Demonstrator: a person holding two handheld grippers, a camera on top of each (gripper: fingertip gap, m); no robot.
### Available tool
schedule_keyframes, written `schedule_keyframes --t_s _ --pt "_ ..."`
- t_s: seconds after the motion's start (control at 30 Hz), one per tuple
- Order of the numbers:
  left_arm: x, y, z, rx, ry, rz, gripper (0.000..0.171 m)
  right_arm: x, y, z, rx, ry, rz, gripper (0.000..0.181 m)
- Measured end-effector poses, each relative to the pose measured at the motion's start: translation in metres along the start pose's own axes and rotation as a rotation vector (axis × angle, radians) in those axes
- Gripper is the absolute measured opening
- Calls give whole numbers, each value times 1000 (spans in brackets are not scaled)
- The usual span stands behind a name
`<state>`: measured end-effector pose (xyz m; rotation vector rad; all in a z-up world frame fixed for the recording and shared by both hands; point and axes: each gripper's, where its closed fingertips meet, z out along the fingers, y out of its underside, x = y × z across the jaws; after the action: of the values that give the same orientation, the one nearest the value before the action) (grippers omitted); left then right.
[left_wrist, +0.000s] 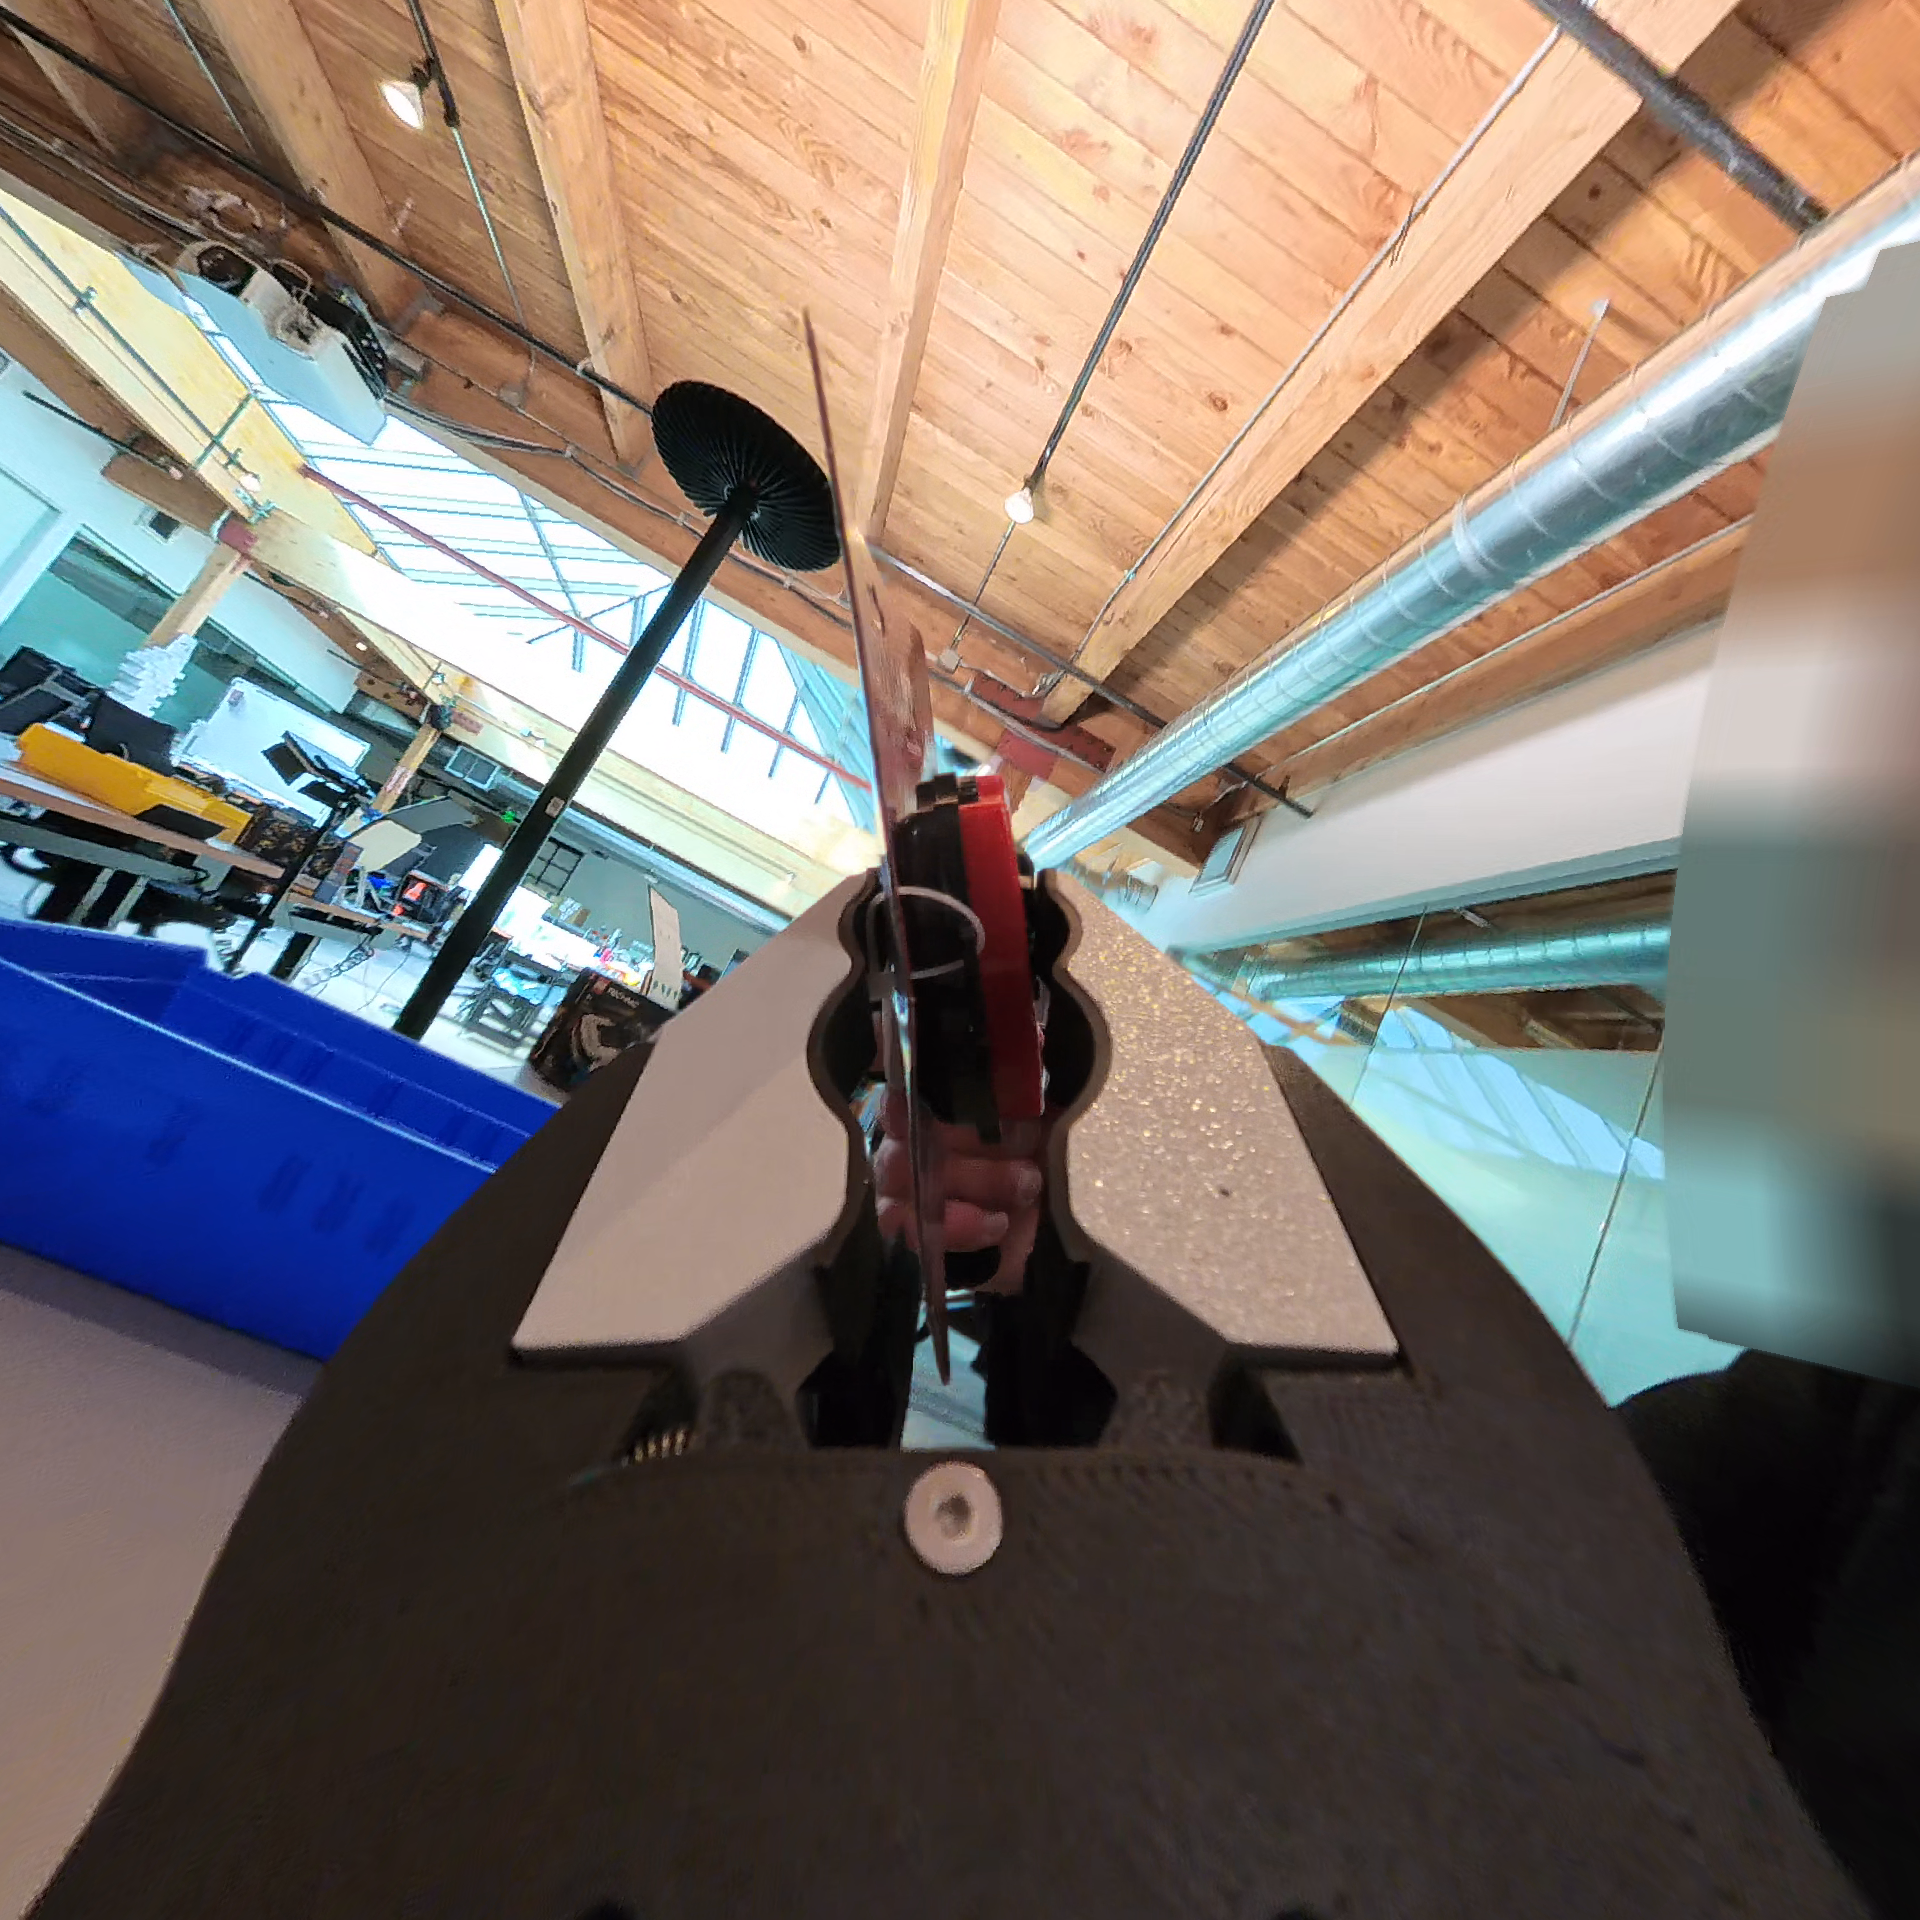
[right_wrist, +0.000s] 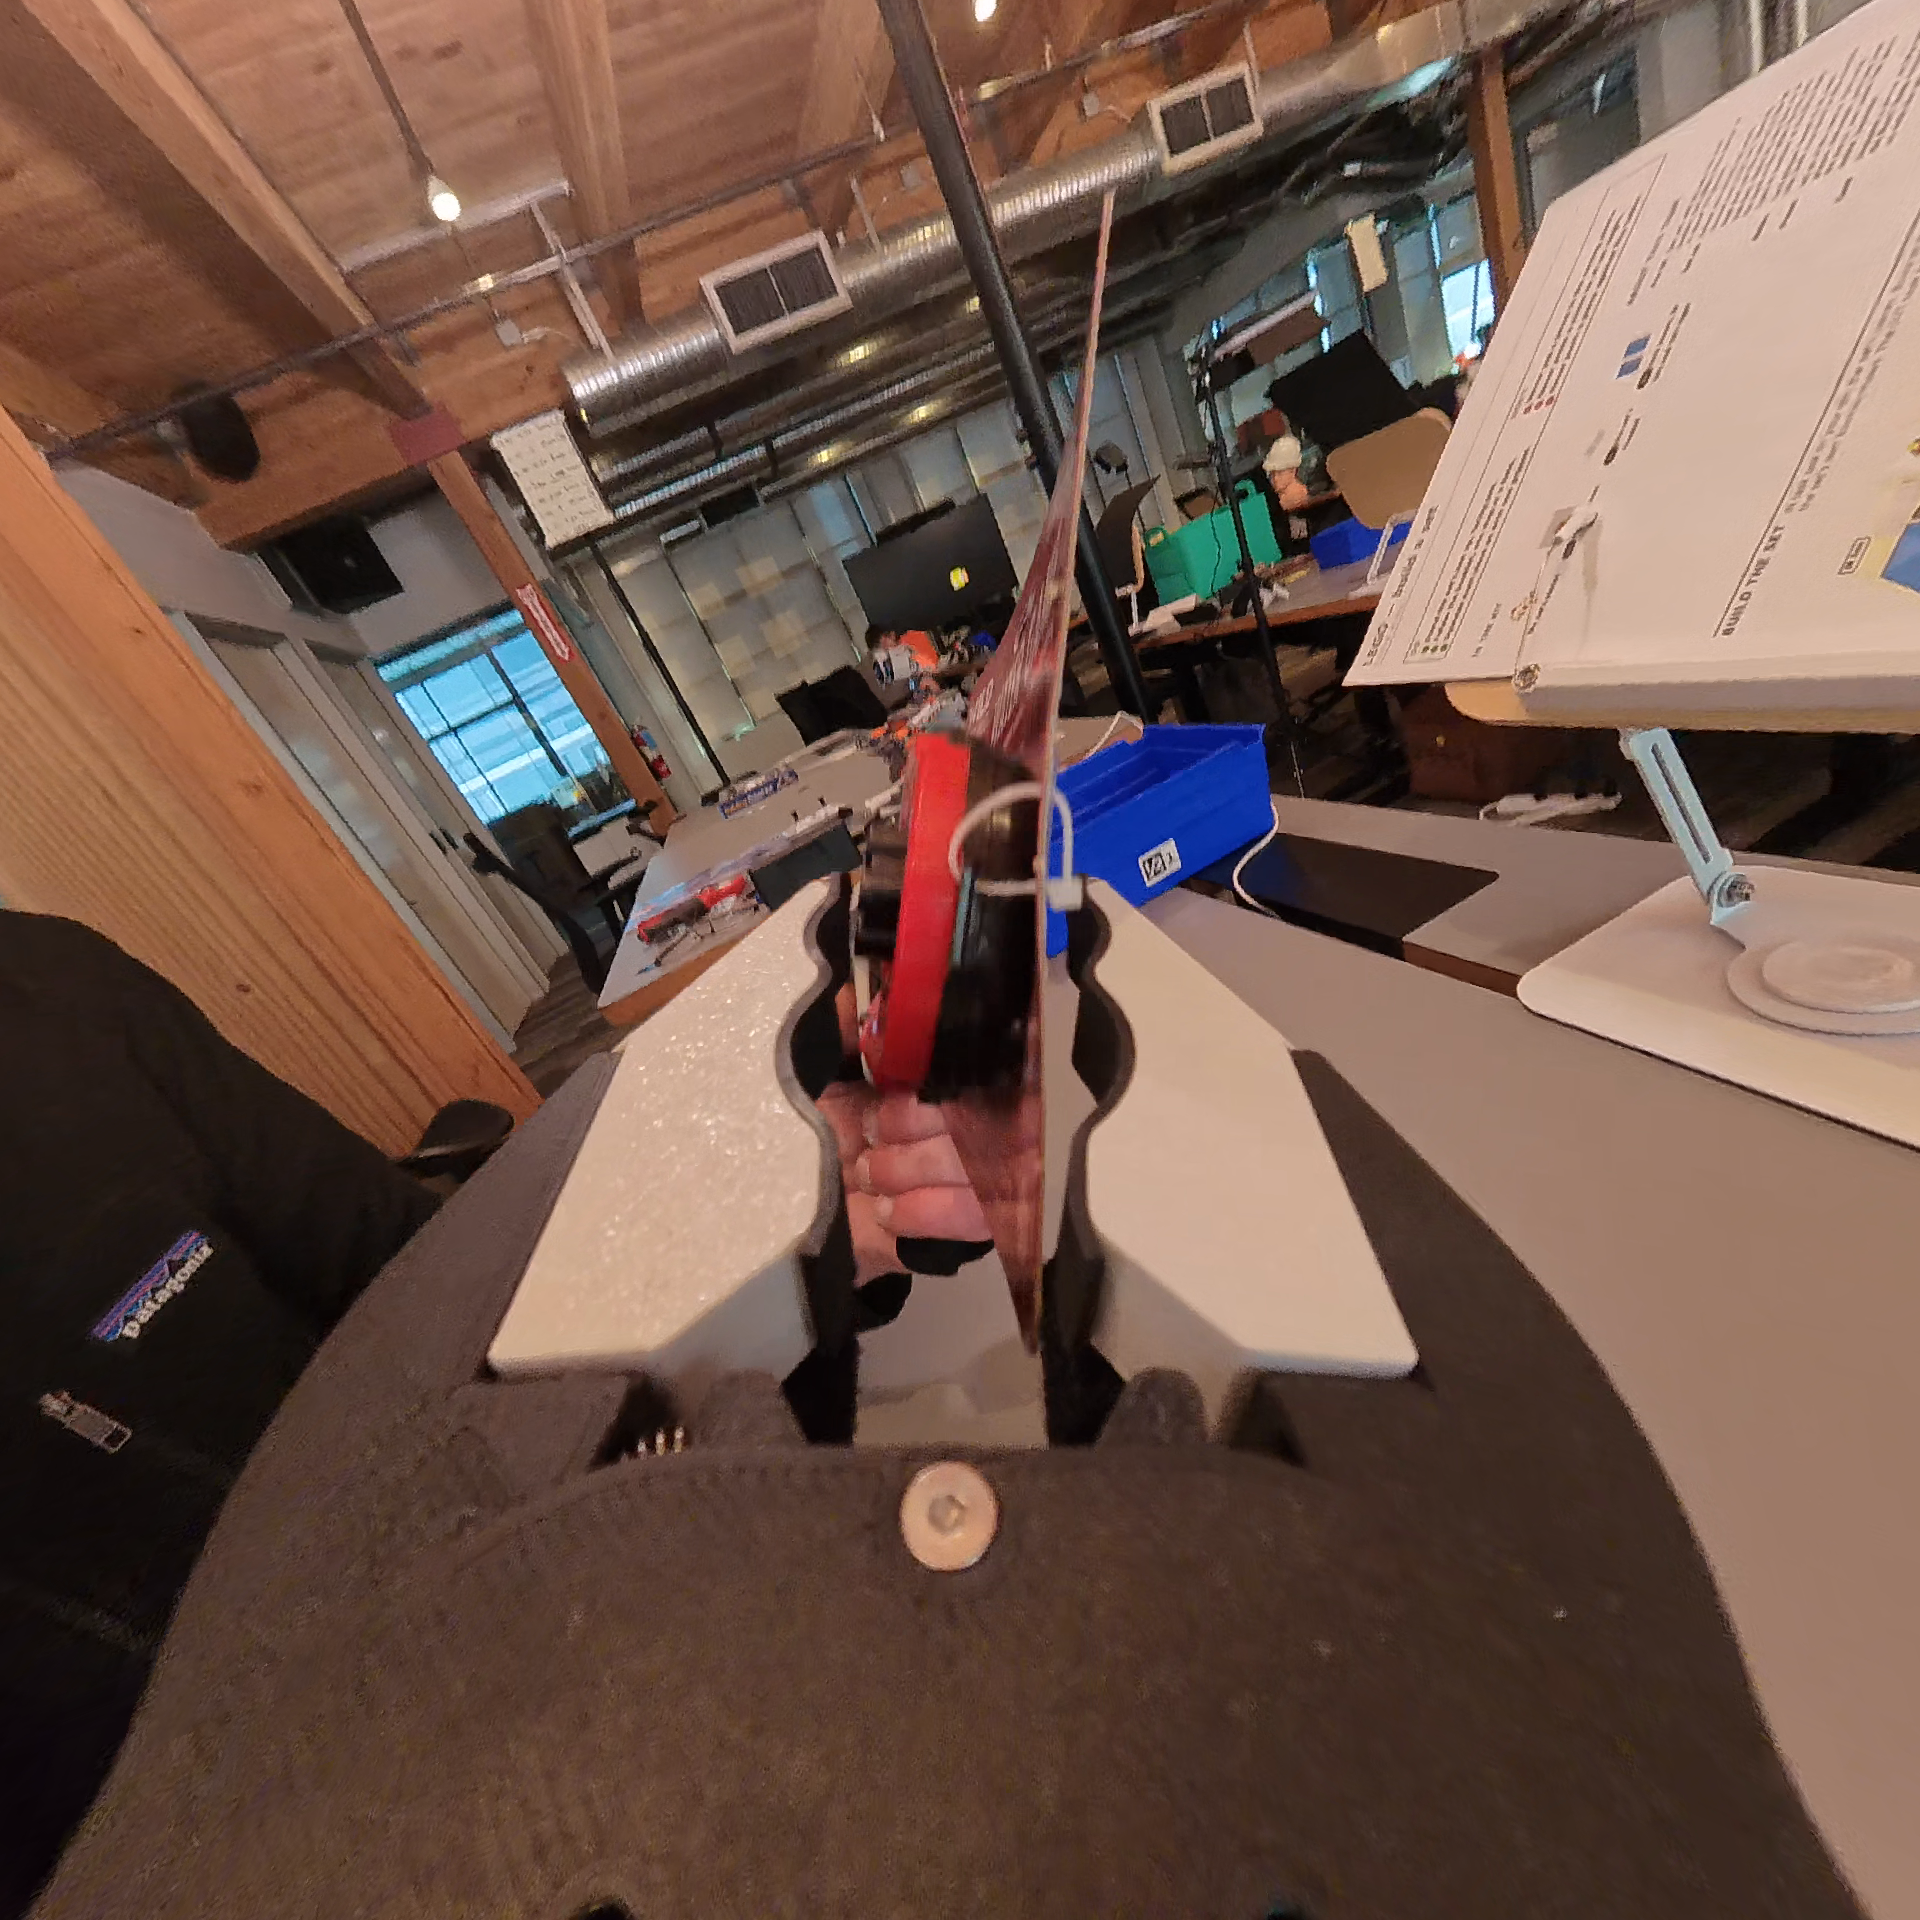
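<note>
A red and black tool (left_wrist: 982, 935) is tied with a white zip tie (left_wrist: 935, 940) to a thin card (left_wrist: 883, 665) that shows edge-on. My left gripper (left_wrist: 951, 966) points up toward the ceiling and is shut on this carded tool. My right gripper (right_wrist: 956, 956) is shut on the same carded tool (right_wrist: 925, 914) from the opposite side, with the card (right_wrist: 1049, 582) rising to the right. A person's hand (right_wrist: 914, 1184) shows behind the tool between the fingers, and it also shows in the left wrist view (left_wrist: 966, 1195).
A blue bin (right_wrist: 1153, 810) stands on the grey table (right_wrist: 1558, 1195); it also shows in the left wrist view (left_wrist: 208, 1122). A white stand (right_wrist: 1766, 987) holding a printed sheet (right_wrist: 1714, 416) is at the right. A black pole (left_wrist: 582, 748) rises behind. A black jacket (right_wrist: 156, 1247) is at the left.
</note>
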<state>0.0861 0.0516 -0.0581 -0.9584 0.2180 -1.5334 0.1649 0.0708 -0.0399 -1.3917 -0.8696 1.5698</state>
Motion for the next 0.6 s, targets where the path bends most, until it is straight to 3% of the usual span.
schedule_keyframes --t_s 0.1,0.6 --pt "4 4 4 -64 -31 77 26 3 -6 -5 89 -18 36 33" --pt "0 4 3 -145 -86 142 33 4 5 -9 196 -45 60 23"
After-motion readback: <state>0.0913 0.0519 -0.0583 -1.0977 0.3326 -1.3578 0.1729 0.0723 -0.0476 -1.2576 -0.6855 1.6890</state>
